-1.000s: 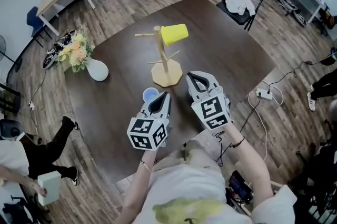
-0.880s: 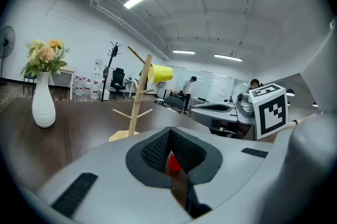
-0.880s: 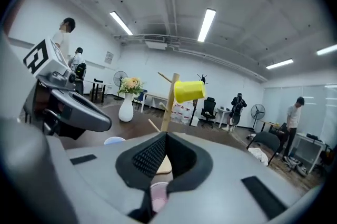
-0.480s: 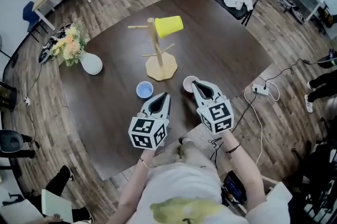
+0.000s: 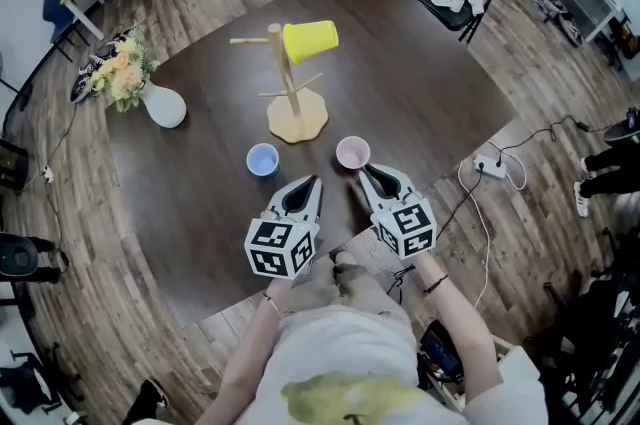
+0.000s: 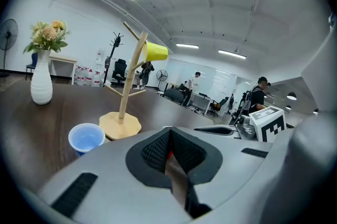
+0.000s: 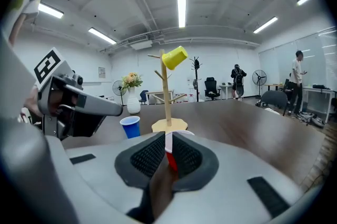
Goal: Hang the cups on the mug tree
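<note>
Pink cup [image 5: 352, 153], two other cups [image 5: 262, 159], one tree [image 5: 297, 121]

**Cups flanking the lane to the mug tree [image 5: 288, 83]**

The blue cup [image 5: 262, 159] and the red cup [image 5: 352, 153] are standing near-left and near-right of the tree, leaving a bare lane between them toward its base. The yellow cup [image 5: 310, 38] is occupying the upper right peg, while the other pegs are jutting out free. A vase [image 5: 163, 105] is standing well left of the tree. The tabletop [image 5: 430, 83] to the right of the tree is lying open.

Yellow cup [image 5: 310, 37], blue cup [image 5: 262, 159], red cup [image 7: 171, 161], dark brown table [image 5: 430, 83]
</note>
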Demonstrator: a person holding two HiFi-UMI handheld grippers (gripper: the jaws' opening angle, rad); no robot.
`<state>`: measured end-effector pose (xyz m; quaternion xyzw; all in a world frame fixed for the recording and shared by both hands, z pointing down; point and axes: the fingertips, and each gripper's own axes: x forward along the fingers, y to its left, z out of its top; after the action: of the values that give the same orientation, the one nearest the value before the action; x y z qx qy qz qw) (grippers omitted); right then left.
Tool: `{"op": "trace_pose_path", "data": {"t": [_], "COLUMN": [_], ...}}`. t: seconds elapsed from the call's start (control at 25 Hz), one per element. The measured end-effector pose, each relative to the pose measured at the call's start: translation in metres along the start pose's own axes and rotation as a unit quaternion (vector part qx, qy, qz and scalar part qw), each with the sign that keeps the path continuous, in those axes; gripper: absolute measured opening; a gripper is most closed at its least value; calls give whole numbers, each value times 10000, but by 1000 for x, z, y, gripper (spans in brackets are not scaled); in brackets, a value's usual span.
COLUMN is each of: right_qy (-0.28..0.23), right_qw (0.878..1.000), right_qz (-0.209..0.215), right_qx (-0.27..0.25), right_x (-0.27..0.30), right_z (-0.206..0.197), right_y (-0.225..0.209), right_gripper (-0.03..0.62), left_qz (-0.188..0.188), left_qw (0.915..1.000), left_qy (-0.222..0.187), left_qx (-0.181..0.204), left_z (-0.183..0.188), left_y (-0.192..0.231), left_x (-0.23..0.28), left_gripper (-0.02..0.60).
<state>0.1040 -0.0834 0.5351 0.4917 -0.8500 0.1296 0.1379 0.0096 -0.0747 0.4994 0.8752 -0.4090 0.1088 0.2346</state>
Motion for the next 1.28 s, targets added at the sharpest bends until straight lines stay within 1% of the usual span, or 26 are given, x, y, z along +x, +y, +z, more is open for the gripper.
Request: {"op": "trace_pose_path", "data": {"t": [0.16,0.2,0.24,0.36,0.56,0.68,0.88,1.16,1.28], "right_qy": [86,101,125,230,349,417,578,844,878], "right_qw": [9999,9999,9998,9995,9982,9983,9980,9963,9960], "right_qz": [-51,-44,-27,-14,60,37,14,131,174], "right_qx": [75,123,172,223,477,395,261,61,-7], "right_x": [2,4,7,16,32,42,57,75,82], "right_z": [-14,-17,-20,-29,-42,-46,-48,-53,-53], "right_y": [-4,-5,-5,-8,-12,-14,-18,-18,-16], "right_gripper": [28,53,93,120,250,280,319,339,339], "left_qz": [38,48,57,78,111,131,180,226,260], "left_qw": [9999,9999,9999,9997,9994,9991,9984,9974,9972], "left_qy": [67,84,103,170,257,325,410,447,447], "left_qx": [-78,-97,-115,-167,-212,-227,-331,-527,-540], "left_z": [-6,-8,-9,-14,-19,-23,-27,-31,-31], "left_y": [-1,-1,0,1,2,5,9,12,14], "left_x": [4,6,8,12,17,19,22,27,27], "left_gripper": [15,15,15,15,15,15,15,15,17]}}
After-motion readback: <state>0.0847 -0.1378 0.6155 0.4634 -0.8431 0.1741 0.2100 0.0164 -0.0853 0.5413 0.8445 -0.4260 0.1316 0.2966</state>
